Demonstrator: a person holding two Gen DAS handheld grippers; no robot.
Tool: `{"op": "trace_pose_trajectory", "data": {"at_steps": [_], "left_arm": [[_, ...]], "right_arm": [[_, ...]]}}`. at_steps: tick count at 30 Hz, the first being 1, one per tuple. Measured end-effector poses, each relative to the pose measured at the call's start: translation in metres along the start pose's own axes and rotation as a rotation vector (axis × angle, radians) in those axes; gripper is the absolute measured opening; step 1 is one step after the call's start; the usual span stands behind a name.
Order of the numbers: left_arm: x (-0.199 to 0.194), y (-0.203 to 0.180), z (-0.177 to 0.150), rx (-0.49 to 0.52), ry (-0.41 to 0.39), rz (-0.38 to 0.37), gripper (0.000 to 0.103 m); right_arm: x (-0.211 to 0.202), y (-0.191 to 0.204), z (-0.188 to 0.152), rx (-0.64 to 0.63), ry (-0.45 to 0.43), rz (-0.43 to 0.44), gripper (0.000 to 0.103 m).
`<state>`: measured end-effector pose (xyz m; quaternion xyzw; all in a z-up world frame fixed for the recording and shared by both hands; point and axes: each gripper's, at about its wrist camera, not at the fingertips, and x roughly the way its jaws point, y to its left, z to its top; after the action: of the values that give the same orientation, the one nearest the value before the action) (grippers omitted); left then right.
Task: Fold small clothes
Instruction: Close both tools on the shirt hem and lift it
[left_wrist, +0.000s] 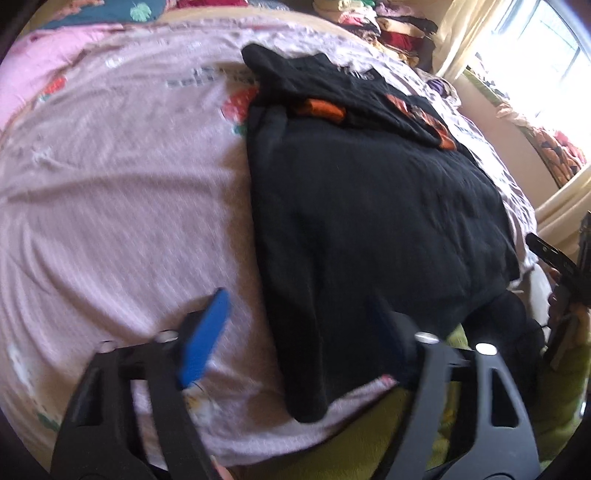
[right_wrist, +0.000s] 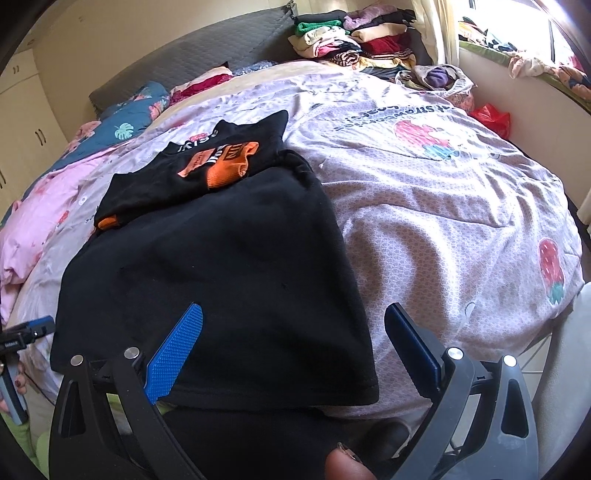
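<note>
Seeing both my tongs open: left tongs (left_wrist: 299, 332) and right tongs (right_wrist: 291, 350) straddle black garment (right_wrist: 221, 266) at bed (right_wrist: 443, 221) near edge.

A home bedroom: a bed (right_wrist: 443, 192) with strawberry-print cover, pillows (right_wrist: 125, 122), wardrobe (right_wrist: 22, 122), stacked clothes (right_wrist: 362, 40).

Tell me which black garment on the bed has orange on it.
The smaller black top, farther from the grippers, with orange print and cuffs. The big garment in front is plain black.

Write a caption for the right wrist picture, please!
Open right gripper hovers over a black garment spread on the strawberry-print bedsheet, with a folded black-and-orange top behind it.
</note>
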<state>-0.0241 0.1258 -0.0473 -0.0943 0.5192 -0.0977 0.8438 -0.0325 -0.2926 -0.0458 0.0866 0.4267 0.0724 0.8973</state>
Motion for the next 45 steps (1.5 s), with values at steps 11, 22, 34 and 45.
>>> {"op": "trace_pose_trajectory", "data": {"at_steps": [11, 22, 34, 45], "left_arm": [[0.014, -0.009, -0.022, -0.001, 0.069, -0.075, 0.055], [0.022, -0.01, -0.016, -0.003, 0.034, -0.054, 0.042], [0.006, 0.002, -0.011, -0.028, -0.001, -0.12, 0.003], [-0.038, 0.002, 0.012, -0.01, -0.141, -0.173, 0.002]], "right_arm": [[0.011, -0.01, -0.007, 0.009, 0.055, -0.01, 0.098], [0.039, -0.031, -0.023, 0.064, 0.183, -0.032, 0.067], [0.005, -0.027, -0.03, 0.014, 0.098, -0.025, 0.008], [-0.019, -0.026, -0.017, 0.058, 0.006, 0.022, 0.008]]}}
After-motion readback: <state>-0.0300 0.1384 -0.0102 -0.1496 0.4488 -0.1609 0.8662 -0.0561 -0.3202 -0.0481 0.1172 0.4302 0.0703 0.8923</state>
